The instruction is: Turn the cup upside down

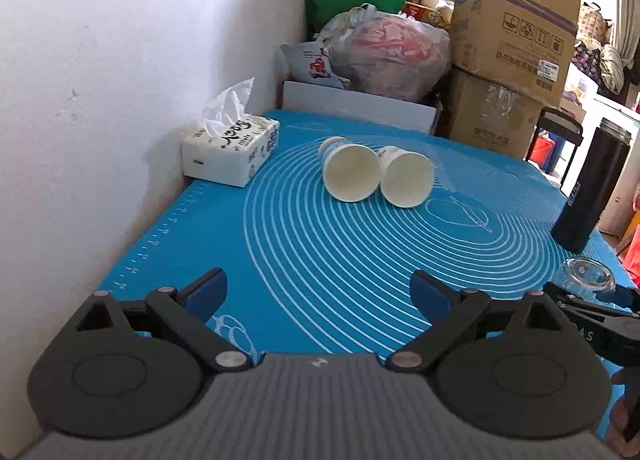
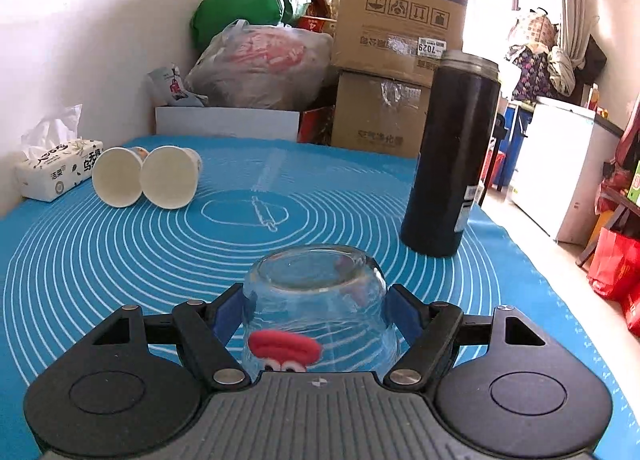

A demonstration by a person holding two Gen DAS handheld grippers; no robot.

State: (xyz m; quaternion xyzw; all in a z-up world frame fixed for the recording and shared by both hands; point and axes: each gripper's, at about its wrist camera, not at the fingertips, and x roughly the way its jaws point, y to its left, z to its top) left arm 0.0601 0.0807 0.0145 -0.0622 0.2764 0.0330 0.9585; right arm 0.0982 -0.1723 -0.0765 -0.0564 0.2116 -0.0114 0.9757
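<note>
Blue silicone mat with white concentric rings [image 2: 120, 260] covers the table; boxes and bags are stacked behind.

Right tongs [image 2: 316, 312] pinch a clear glass cup with a red decal [image 2: 316, 300], bottom up, at the near edge. Left tongs [image 1: 320, 292] spread wide, holding nothing. Two white paper cups [image 1: 376, 176] lie on their sides, touching; a tall black flask [image 2: 452, 156] stands upright to the right.

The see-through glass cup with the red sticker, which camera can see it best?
The right wrist view. There the clear glass cup with the red decoration sits upside down, large and central, between the right gripper jaws. The left wrist view catches only a small glimpse of it near the right edge, partly behind that gripper.
</note>
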